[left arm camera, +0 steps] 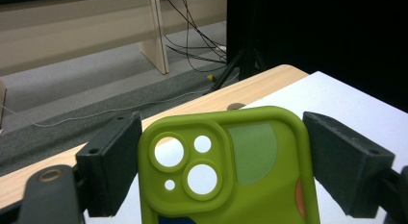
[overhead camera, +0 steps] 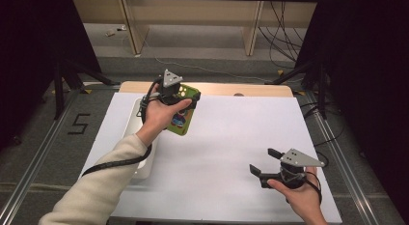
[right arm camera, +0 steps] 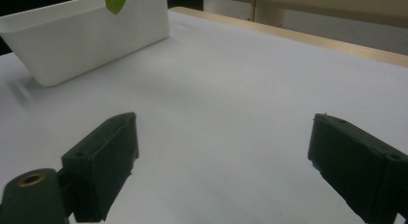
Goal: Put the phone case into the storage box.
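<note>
Left gripper (overhead camera: 185, 100): clamped on green rubbery phone case (left arm camera: 226, 171), at 11 o'clock, above white plastic bin (overhead camera: 132, 119).
Right gripper (overhead camera: 263, 161): jaws apart, at 5 o'clock over white table sheet (overhead camera: 231, 138).

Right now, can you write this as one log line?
left hand-held gripper: shut on green phone case | right hand-held gripper: open | white bin: nearby

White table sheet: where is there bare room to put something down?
Bare: the white table sheet between the green silicone phone case and the right hand-held gripper. Crowded: left edge, with the white plastic bin.
</note>
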A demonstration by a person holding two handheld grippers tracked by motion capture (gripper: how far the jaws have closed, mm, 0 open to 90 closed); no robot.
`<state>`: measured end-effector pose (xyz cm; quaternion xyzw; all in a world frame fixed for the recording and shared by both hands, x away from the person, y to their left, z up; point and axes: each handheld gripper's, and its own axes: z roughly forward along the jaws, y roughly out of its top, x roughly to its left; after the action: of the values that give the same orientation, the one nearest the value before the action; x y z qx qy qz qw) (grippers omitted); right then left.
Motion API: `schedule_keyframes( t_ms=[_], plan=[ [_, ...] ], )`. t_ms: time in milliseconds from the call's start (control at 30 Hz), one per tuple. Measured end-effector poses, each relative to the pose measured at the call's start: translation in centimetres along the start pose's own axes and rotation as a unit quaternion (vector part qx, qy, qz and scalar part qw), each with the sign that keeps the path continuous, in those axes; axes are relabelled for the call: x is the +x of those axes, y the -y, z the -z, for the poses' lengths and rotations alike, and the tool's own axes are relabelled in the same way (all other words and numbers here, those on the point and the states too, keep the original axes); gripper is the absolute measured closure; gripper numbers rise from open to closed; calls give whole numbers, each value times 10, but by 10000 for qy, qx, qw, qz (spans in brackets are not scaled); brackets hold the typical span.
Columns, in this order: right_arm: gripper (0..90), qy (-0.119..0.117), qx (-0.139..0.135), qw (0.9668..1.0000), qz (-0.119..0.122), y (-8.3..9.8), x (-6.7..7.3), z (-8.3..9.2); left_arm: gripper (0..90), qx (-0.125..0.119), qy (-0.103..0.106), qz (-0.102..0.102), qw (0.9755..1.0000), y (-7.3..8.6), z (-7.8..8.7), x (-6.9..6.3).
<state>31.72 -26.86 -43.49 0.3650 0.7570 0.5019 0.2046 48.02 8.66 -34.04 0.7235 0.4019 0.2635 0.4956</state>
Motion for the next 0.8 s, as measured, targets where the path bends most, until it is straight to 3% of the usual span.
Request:
schedule_keyframes(
  t_ms=[800],
  plan=[
    [115, 21, 30, 10000, 5, 0, 0, 0, 167, -170, -187, 55, 9997, -5, 20, 20]
  ],
)
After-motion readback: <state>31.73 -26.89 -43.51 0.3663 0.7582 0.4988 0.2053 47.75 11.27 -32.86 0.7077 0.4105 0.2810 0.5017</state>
